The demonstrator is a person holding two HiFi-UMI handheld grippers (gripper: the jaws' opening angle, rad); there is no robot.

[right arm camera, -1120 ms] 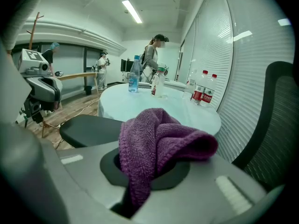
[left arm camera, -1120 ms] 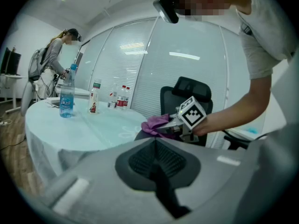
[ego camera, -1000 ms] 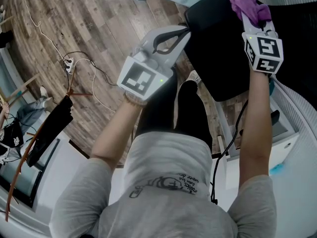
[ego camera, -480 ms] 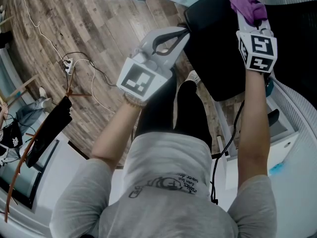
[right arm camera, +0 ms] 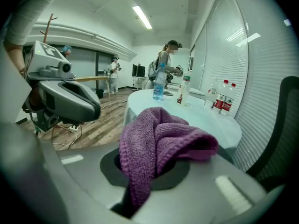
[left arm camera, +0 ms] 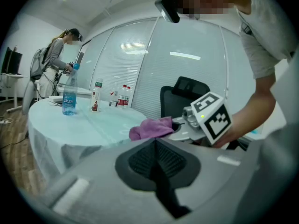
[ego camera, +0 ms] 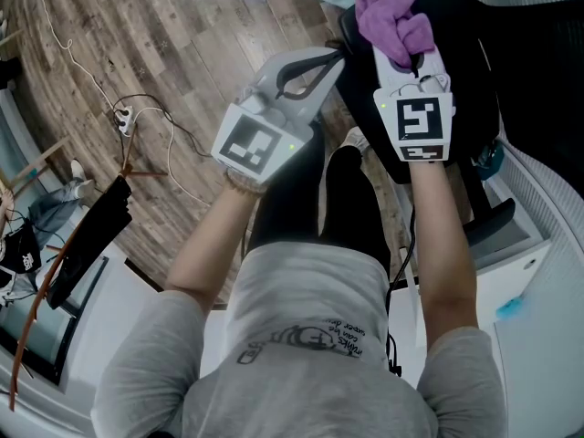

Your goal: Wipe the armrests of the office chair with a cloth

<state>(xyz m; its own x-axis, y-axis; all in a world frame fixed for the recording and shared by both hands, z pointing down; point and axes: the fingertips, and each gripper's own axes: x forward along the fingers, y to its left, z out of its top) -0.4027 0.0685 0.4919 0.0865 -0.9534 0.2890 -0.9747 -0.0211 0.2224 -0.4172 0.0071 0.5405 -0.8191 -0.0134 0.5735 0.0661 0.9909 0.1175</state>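
Right tool has swung left, cloth clamped between its jaws.

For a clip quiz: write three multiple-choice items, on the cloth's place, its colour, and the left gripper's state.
1. The cloth is: A in the right gripper's jaws; B on the round table; C on the floor.
2. Its colour: A green; B purple; C white.
3. The left gripper is: A shut, empty; B wide open; C shut on a bottle.

Answers:
1 A, the right gripper view shows it pinched between the jaws.
2 B, it is purple in every view.
3 A, its jaws meet with nothing between them.
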